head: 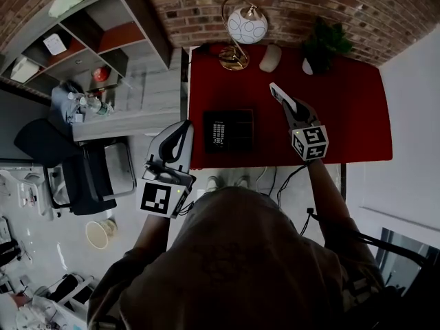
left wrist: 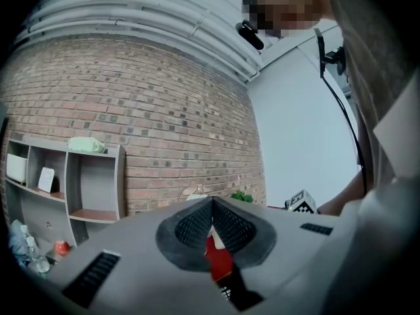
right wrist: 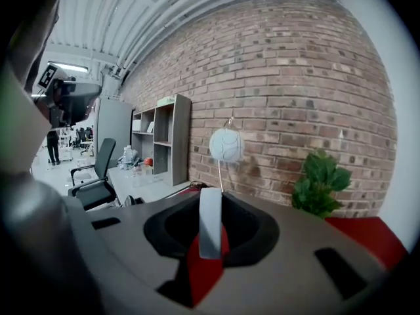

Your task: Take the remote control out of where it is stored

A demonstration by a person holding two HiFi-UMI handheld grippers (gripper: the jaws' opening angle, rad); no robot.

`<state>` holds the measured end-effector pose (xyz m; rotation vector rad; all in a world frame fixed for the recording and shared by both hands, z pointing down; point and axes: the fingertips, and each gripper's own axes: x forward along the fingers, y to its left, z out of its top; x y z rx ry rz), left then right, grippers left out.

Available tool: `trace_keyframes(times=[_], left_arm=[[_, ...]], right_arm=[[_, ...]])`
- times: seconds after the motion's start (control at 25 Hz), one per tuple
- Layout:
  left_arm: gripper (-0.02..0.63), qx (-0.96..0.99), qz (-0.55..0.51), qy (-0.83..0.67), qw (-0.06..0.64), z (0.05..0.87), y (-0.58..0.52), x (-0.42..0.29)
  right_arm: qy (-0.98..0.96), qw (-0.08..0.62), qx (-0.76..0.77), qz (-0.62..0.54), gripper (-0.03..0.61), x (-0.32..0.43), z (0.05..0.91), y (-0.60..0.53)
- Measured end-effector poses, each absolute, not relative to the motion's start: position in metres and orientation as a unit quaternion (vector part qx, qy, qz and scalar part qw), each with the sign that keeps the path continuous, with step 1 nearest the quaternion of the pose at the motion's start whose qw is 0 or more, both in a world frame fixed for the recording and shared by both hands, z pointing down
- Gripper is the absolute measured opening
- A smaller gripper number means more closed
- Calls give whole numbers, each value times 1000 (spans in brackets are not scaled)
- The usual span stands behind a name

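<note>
The slim pale-grey remote control (head: 282, 96) is already out, clamped between the right gripper's (head: 287, 107) jaws over the red tabletop (head: 350, 108), at two o'clock from the black open box (head: 240, 135); the left gripper (head: 183, 129) is closed on nothing; only setting it down seems left.

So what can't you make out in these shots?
- Remote: the right gripper view shows only its narrow edge between the right gripper's pads, so the buttons are unseen. In the head view it is too small.
- Black box: head view, too dark and small to name the keypad-like thing in it.
- Table: left gripper view, nearly all hidden by the left gripper's own body.
- Shelf items: head view, too small to name.
</note>
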<state>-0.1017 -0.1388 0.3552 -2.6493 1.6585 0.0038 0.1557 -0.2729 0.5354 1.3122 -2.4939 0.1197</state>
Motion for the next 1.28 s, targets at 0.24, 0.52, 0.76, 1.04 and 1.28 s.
trace_keyframes(times=[0.24, 0.52, 0.76, 1.04, 1.28], left_arm=[[11, -843, -5, 538, 2, 357, -138, -103], [11, -836, -12, 549, -5, 363, -133, -104], [11, -831, -17, 556, -5, 363, -130, -102], [11, -824, -25, 565, -6, 364, -125, -103], [11, -823, -27, 567, -8, 365, -123, -103]], right_arm=[[-865, 178, 451, 129, 81, 159, 603, -293], [-864, 210, 423, 177, 81, 149, 650, -300], [-854, 225, 420, 210, 81, 144, 680, -304], [-844, 233, 417, 244, 81, 146, 703, -308], [-834, 238, 436, 239, 83, 153, 708, -314]])
